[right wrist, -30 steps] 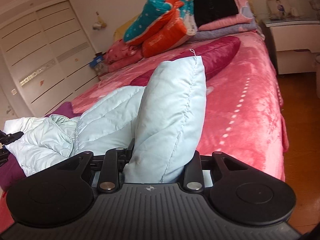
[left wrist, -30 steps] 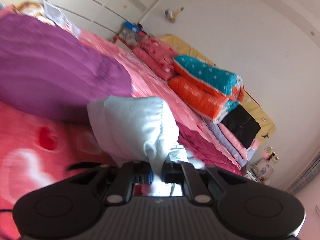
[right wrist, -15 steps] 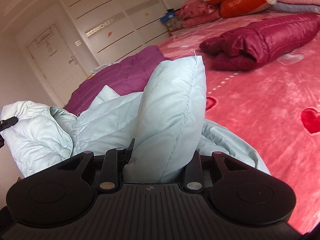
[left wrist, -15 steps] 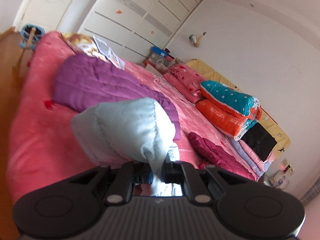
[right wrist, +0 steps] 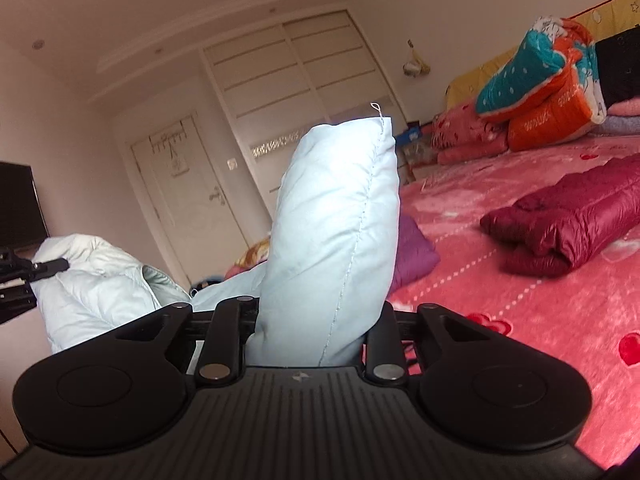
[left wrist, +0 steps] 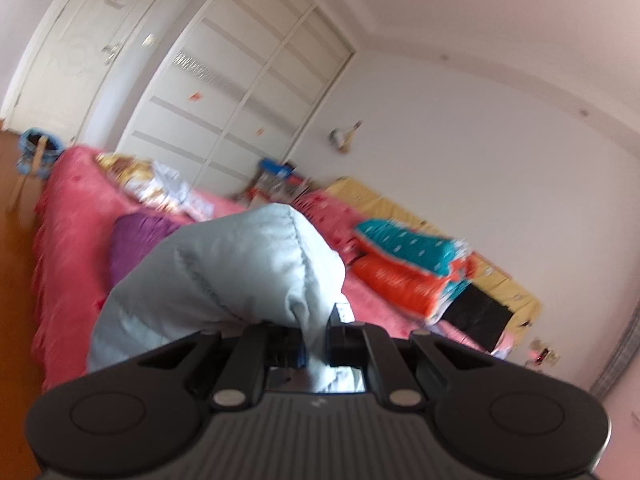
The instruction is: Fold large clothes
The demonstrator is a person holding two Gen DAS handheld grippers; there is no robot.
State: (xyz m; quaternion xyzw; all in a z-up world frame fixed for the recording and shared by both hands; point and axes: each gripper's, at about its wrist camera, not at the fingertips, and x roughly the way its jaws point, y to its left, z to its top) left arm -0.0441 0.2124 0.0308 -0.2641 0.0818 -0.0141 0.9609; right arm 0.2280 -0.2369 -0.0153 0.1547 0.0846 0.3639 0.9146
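A pale blue puffer jacket (left wrist: 224,276) is held up above the pink bed. My left gripper (left wrist: 316,336) is shut on a bunched part of it. My right gripper (right wrist: 316,332) is shut on another padded corner of the jacket (right wrist: 336,220), which stands up between the fingers. In the right wrist view the rest of the jacket (right wrist: 96,276) hangs to the left, with my left gripper (right wrist: 24,276) clamped on it at the frame's left edge.
The pink bed (right wrist: 540,312) carries a folded dark red jacket (right wrist: 568,220), a purple jacket (left wrist: 136,240) and stacked quilts (left wrist: 412,268) by the yellow headboard. A white wardrobe (left wrist: 240,92) and a door (right wrist: 188,196) stand behind. Wooden floor (left wrist: 16,280) lies left of the bed.
Both grippers have risen and tilted upward with the jacket still clamped. The views now show more wardrobe, wall and ceiling, and the bed sits lower in both.
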